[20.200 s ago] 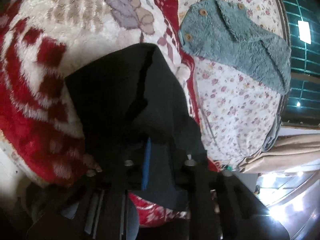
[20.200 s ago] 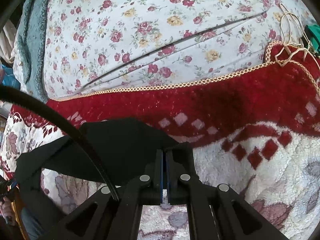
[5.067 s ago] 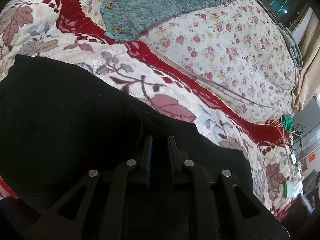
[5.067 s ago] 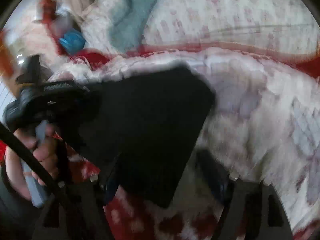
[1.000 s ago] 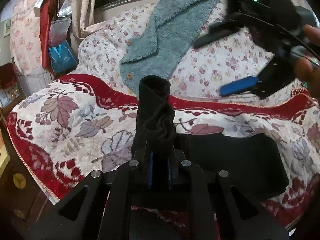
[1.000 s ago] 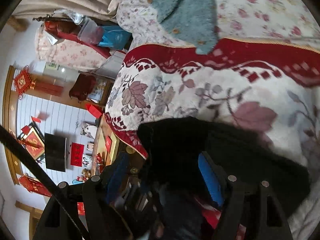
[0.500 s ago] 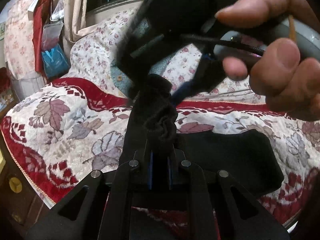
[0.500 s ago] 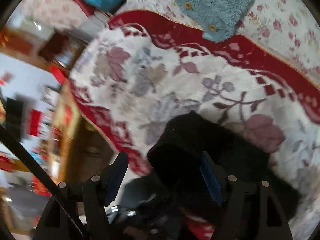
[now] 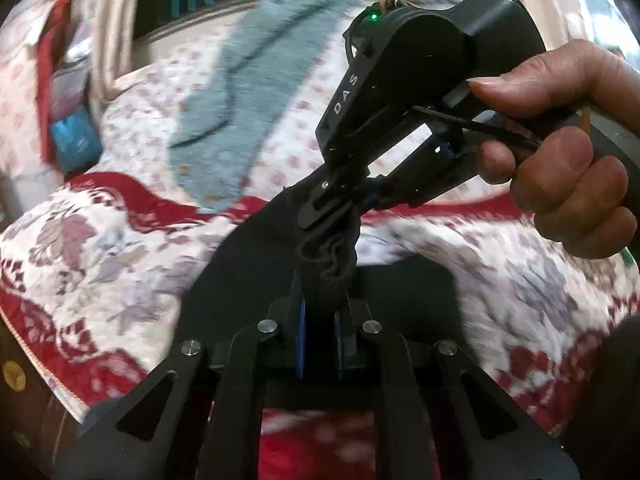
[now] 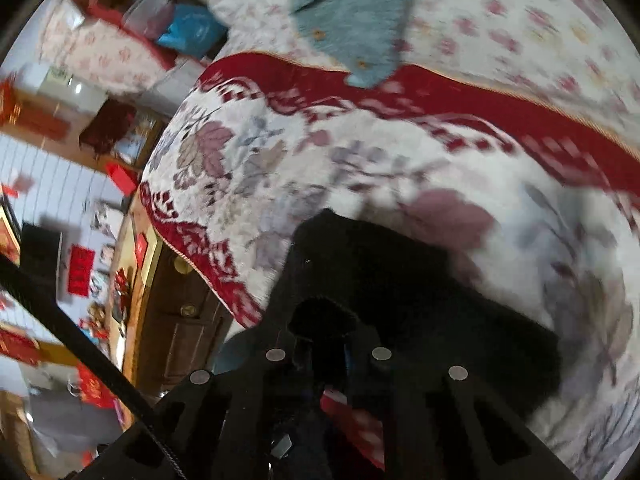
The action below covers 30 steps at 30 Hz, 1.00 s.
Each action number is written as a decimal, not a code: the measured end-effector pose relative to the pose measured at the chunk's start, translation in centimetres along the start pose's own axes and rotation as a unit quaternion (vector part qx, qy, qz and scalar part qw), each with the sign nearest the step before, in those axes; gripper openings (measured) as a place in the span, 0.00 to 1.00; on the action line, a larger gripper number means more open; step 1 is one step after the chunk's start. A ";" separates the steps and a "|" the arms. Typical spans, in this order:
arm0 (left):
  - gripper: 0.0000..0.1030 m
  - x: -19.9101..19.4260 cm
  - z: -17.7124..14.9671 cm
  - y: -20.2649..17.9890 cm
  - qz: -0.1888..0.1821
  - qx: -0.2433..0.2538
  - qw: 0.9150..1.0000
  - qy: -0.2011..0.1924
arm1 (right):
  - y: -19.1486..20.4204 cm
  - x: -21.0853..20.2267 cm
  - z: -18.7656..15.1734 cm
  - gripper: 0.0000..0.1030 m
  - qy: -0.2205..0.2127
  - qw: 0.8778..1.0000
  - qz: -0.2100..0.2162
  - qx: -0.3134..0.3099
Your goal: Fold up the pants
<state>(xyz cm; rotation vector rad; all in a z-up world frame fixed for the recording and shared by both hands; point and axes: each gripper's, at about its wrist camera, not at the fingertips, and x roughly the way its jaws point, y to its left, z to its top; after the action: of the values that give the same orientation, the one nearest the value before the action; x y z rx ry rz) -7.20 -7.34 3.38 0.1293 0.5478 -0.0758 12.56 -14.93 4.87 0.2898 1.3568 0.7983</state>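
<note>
Both tongs, left (image 9: pixel 319 312) and right (image 9: pixel 347 205), clamp bunched black pants (image 9: pixel 256 280).

The left claw (image 9: pixel 319 316) points forward and somewhat down, its blue-padded jaws pinched nearly together on a bunched roll of the black pants (image 9: pixel 328 268). The right claw (image 9: pixel 340 204) angles down just ahead of it; its jaws have just been closing and now clamp the same bunch. A hand (image 9: pixel 560 152) wraps its handle, forefinger on the trigger.
</note>
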 end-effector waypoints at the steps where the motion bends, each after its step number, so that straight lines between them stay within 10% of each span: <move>1: 0.09 0.3 -0.1 -1.7 -0.004 0.015 1.000 0.004 | -1.4 -0.4 -0.4 0.10 -0.004 1.000 0.004 0.009; 18: 0.11 4.3 -2.3 -8.4 -0.030 0.065 0.995 0.065 | -13.3 -0.2 -4.3 0.11 -0.037 0.998 0.025 0.050; 24: 0.21 0.6 -3.6 -6.1 -0.137 0.038 0.986 0.083 | -13.5 -1.8 -5.1 0.23 -0.071 0.992 0.063 0.080; 27: 0.21 -1.6 -4.0 -4.8 -0.189 0.015 0.978 0.091 | -13.4 -4.4 -5.6 0.24 -0.120 0.987 0.048 0.092; 30: 0.21 -3.5 -2.3 -1.4 -0.207 -0.033 0.976 0.062 | -12.7 -7.7 -6.7 0.24 -0.186 0.976 -0.063 0.100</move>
<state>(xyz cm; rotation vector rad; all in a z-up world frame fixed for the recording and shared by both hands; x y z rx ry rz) -11.48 -8.25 3.12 -0.0479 0.6956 -0.4583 10.58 -30.72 1.38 0.4814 1.0890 0.4733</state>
